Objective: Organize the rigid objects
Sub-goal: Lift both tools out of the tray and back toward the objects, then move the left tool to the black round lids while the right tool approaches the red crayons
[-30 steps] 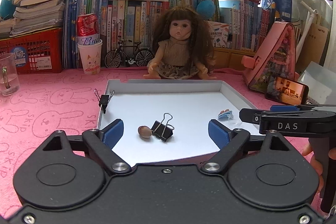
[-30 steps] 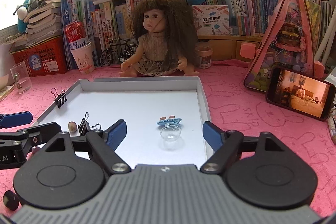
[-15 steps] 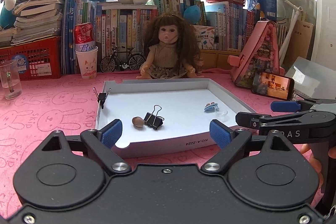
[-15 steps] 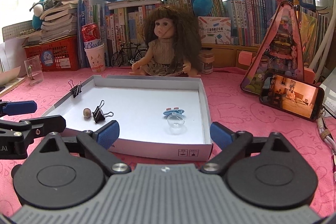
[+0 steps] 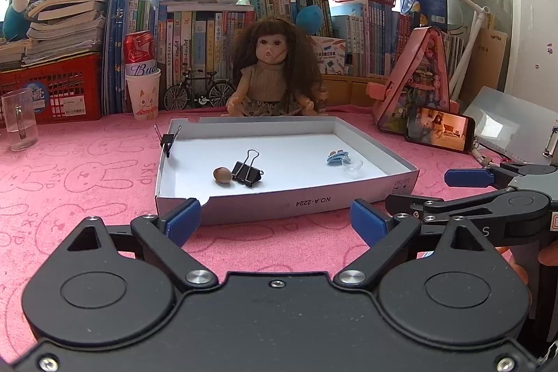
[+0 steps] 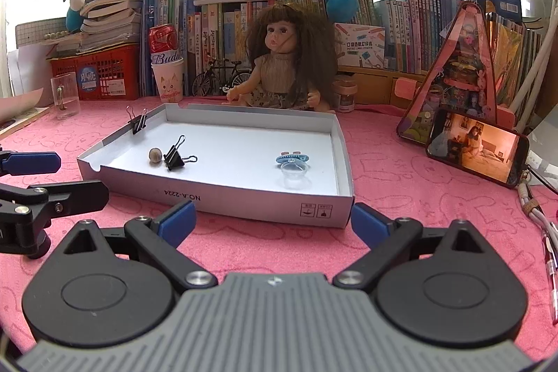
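Note:
A shallow white box tray (image 5: 289, 204) (image 6: 244, 201) lies on the pink mat. Inside it are a black binder clip (image 5: 247, 173) (image 6: 174, 157), a brown bead (image 5: 222, 175) (image 6: 155, 155), a blue hair clip (image 5: 336, 157) (image 6: 292, 158) and a clear little cap (image 5: 353, 166) (image 6: 295, 169). Another binder clip (image 5: 168, 140) (image 6: 138, 122) grips the tray's left rim. My left gripper (image 5: 275, 222) (image 6: 52, 180) hovers just short of the tray's front wall, its jaws opening and nothing between them. My right gripper (image 6: 273, 220) (image 5: 439, 190) stands open and empty by the front right corner.
A doll (image 5: 275, 72) sits behind the tray before a wall of books. A phone (image 6: 476, 147) leans on a pink toy house (image 6: 464, 68) at right, with pens (image 6: 549, 264) nearby. A glass mug (image 5: 19, 122) and a cup holding a can (image 5: 143, 86) stand at left.
Both grippers have drawn back from over the tray to just in front of its near wall. The right jaws have spread wider. The things in the tray have stayed put.

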